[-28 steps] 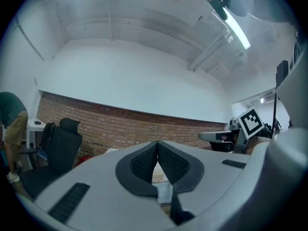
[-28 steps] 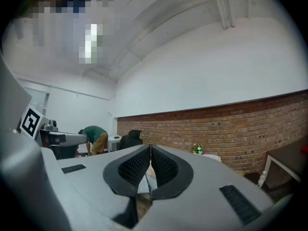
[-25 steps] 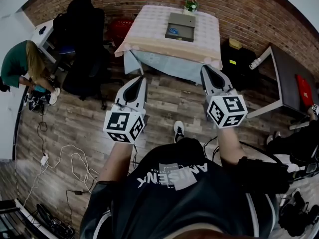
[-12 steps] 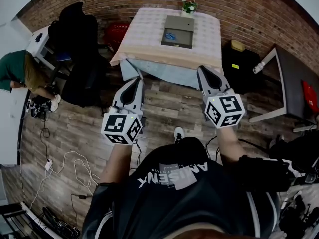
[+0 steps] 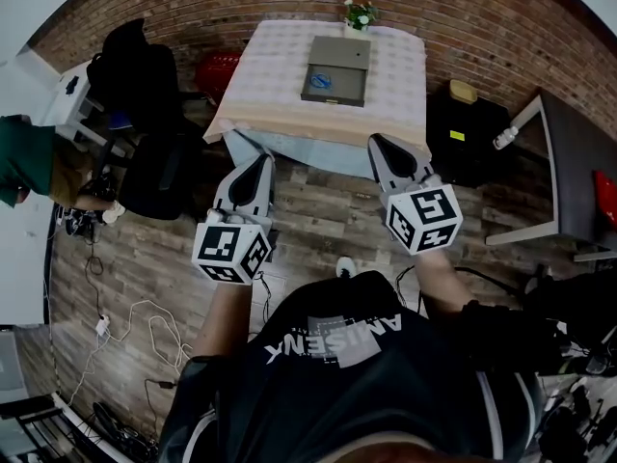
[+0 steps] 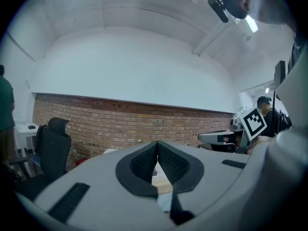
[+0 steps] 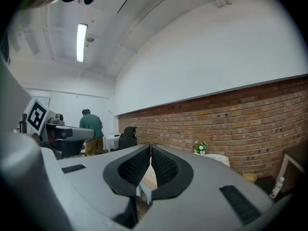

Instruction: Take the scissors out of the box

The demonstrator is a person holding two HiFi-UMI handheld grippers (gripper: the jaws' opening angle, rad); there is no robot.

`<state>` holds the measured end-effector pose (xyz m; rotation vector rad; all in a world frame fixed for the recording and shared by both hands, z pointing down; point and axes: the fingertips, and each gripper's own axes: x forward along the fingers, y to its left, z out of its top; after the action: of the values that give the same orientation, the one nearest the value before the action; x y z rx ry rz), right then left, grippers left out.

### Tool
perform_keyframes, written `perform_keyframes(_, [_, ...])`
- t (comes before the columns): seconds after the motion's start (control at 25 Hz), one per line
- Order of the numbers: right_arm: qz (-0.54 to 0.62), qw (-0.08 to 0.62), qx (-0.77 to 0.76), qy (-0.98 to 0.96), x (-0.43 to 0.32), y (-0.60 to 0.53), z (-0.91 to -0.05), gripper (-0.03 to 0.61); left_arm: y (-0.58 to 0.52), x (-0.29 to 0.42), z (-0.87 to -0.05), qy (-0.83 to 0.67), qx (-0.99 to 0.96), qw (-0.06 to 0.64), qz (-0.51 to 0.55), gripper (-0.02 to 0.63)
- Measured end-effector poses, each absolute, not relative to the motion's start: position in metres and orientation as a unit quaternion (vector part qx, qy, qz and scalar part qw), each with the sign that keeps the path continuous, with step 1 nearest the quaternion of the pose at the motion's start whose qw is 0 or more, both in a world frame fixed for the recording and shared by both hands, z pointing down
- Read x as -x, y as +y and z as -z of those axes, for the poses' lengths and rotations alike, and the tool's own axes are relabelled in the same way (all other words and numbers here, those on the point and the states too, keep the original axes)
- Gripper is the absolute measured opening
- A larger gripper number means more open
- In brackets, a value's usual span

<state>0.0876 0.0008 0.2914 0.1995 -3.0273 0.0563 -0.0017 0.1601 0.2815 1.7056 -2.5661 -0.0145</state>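
A flat grey-green box [image 5: 335,69] lies on a table [image 5: 280,85] with a pale checked cloth, by the brick wall; a small blue item [image 5: 321,81] rests in it. No scissors can be made out. My left gripper [image 5: 262,158] is shut, held above the wooden floor short of the table's near left corner. My right gripper [image 5: 374,140] is shut too, near the table's front edge. Both hold nothing. In the left gripper view the pads [image 6: 144,162] meet; in the right gripper view the pads [image 7: 163,167] meet.
A small potted plant [image 5: 358,13] stands at the table's far edge. Black office chairs [image 5: 145,95] and a red bin [image 5: 219,66] stand left of the table. A dark cabinet [image 5: 468,133] and a desk [image 5: 569,172] stand right. A person in green [image 5: 24,157] is at far left. Cables [image 5: 125,316] lie on the floor.
The table and box have drawn nearer and lower in the head view as the person walks toward them. Both grippers stay shut and raised.
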Motion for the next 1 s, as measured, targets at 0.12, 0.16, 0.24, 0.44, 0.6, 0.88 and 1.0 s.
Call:
perform_keyframes(0.12, [-0.022,0.054,-0.058,-0.997,-0.082,-0.021,-0.295,0.043,0.133,0.006,-0.284,-0.831,-0.555,0.035,-0.002,0.014])
perform_keyframes(0.16, [-0.024,0.054,-0.056,-0.997,-0.081,-0.028,-0.296,0.043,0.125,0.007,-0.284,-0.831,-0.556,0.037,-0.003,0.014])
perform_keyframes(0.24, [-0.028,0.054,-0.053,-0.997,-0.078,-0.041,-0.297,0.043,0.111,0.007,-0.283,-0.828,-0.559,0.038,-0.008,0.014])
perform_keyframes(0.44, [-0.030,0.045,-0.055,-0.997,-0.076,-0.072,-0.298,0.043,0.081,0.014,-0.287,-0.826,-0.561,0.049,-0.017,0.014])
perform_keyframes(0.6, [-0.044,0.046,-0.066,-0.996,-0.078,-0.095,-0.304,0.043,0.059,0.018,-0.290,-0.821,-0.567,0.053,-0.026,0.014])
perform_keyframes(0.88, [-0.041,0.048,-0.087,-0.994,-0.073,-0.125,-0.309,0.043,0.021,0.033,-0.298,-0.804,-0.591,0.055,-0.034,0.014])
perform_keyframes(1.0, [-0.039,0.050,-0.100,-0.993,-0.065,-0.131,-0.310,0.043,0.011,0.042,-0.298,-0.791,-0.609,0.047,-0.034,0.014])
